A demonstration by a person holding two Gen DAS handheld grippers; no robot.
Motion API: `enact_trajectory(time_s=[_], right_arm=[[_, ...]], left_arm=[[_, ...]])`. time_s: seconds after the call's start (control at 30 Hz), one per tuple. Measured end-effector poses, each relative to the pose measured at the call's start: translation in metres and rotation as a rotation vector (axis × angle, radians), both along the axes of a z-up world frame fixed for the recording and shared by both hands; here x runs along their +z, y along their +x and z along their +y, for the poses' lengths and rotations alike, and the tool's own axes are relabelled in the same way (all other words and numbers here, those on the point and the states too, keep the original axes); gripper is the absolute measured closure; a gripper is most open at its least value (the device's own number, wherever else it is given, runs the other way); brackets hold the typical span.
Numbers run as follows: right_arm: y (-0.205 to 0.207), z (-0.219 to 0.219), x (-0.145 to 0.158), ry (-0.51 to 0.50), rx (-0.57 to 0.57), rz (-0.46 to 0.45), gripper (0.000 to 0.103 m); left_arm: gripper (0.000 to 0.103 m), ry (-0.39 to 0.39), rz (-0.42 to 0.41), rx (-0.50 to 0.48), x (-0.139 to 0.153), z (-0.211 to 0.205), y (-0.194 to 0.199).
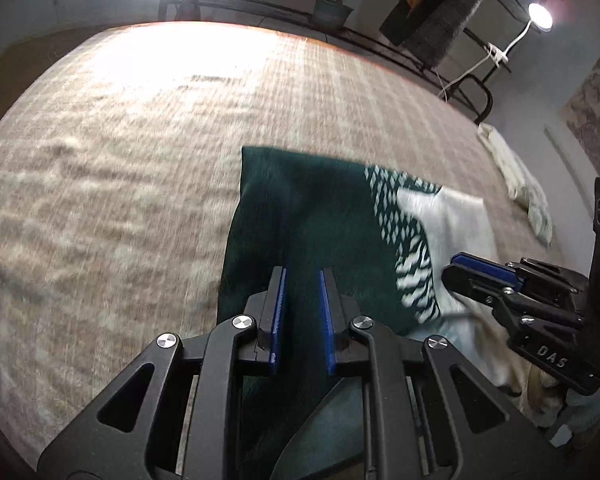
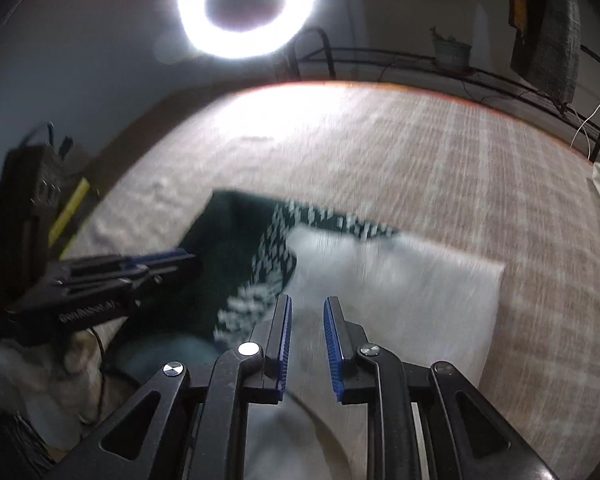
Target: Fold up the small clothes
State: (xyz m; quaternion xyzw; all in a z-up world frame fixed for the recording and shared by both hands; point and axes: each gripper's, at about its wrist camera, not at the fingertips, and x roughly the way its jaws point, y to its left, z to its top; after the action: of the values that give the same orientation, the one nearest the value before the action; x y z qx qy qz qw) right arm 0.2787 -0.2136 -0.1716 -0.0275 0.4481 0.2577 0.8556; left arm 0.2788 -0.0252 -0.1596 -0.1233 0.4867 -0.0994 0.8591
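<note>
A small green-and-white garment (image 1: pixel 324 232) is seen spread on the woven beige tabletop (image 1: pixel 120 160), its dark green half to the left and its white half (image 2: pixel 400 292) to the right, with a band of speckled green-and-white pattern between them. Its far edge appears straight and its outline roughly rectangular, so it is judged that the garment has been laid out or perhaps folded once already; how many layers lie there cannot be told, as both views are blurred. The left hand-held gripper (image 1: pixel 302 312) is held above the near edge of the green half, its blue pads parted by a moderate gap, and green cloth is seen through that gap; whether any of it is pinched cannot be told, though the jaws look apart from it. The right hand-held gripper (image 2: pixel 306 340) is poised over the near edge of the white half, likewise partly open and with nothing visibly clamped. A crumpled pale cloth (image 1: pixel 520 184) lies well apart from the garment, towards the tabletop's far right edge, and is judged to be awaiting folding. Most of the task therefore seems to remain: the near edge is yet to be gripped and carried over.
</note>
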Motion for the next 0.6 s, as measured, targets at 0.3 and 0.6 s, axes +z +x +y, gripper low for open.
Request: enact_trajectory(time_s=[0.3, 0.6], right_arm=[[-0.021, 0.002, -0.010, -0.117, 0.040, 0.023, 0.078], [-0.036, -0.107, 0.018, 0.217, -0.159, 0.109, 0.054]], left_arm=[[0.083, -0.020, 0.000, 0.020, 0.011, 0.031, -0.011], [0.060, -0.269, 0.068, 0.137, 0.010, 0.104, -0.018]])
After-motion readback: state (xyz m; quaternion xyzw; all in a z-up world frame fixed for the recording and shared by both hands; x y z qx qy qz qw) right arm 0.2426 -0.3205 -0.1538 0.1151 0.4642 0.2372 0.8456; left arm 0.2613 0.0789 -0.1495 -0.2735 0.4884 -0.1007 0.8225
